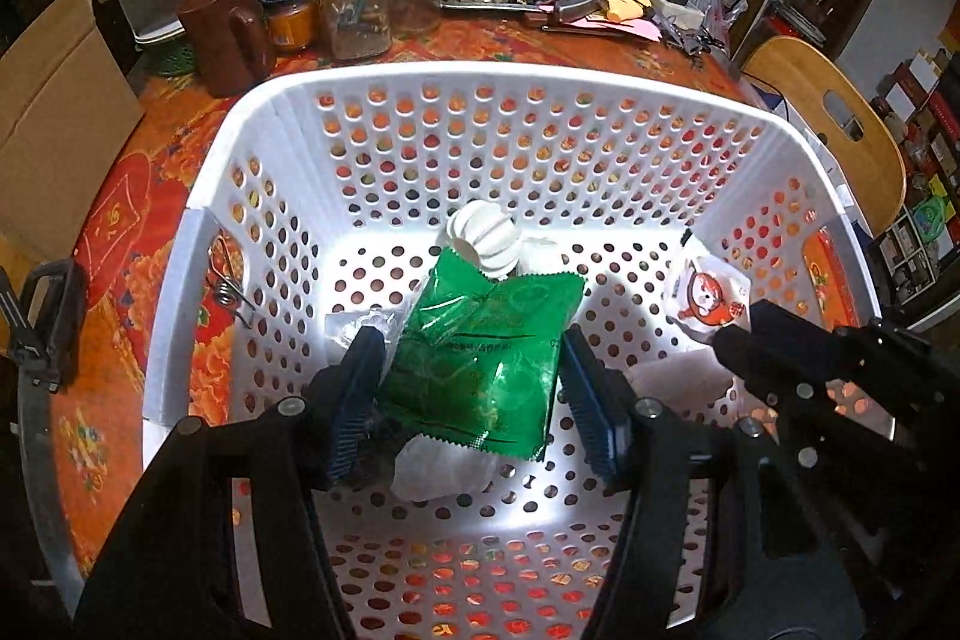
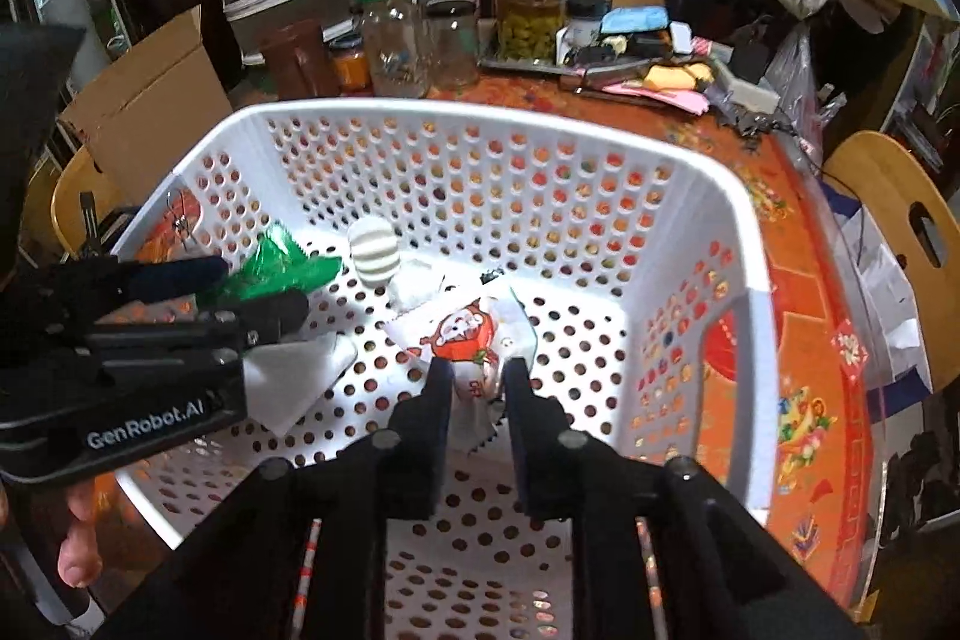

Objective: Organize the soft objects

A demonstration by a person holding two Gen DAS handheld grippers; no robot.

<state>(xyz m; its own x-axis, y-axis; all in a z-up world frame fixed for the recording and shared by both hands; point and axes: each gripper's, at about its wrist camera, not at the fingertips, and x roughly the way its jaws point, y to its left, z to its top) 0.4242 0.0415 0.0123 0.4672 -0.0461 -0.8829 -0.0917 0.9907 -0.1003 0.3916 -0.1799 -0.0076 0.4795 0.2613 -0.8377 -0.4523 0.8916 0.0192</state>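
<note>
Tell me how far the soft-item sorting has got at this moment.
Looks done: a white ribbed item and a white cloth lie in the white basket. In hand: the left claw straddles the green packet; the right claw brackets the white cartoon packet near the basket floor. Whether either packet is released is unclear. Left: no other soft items show outside the basket.

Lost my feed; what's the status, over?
Left gripper jaws around green packet, over the white basket. Right gripper jaws astride cartoon packet. White ribbed piece beside them, nothing blocking.
</note>
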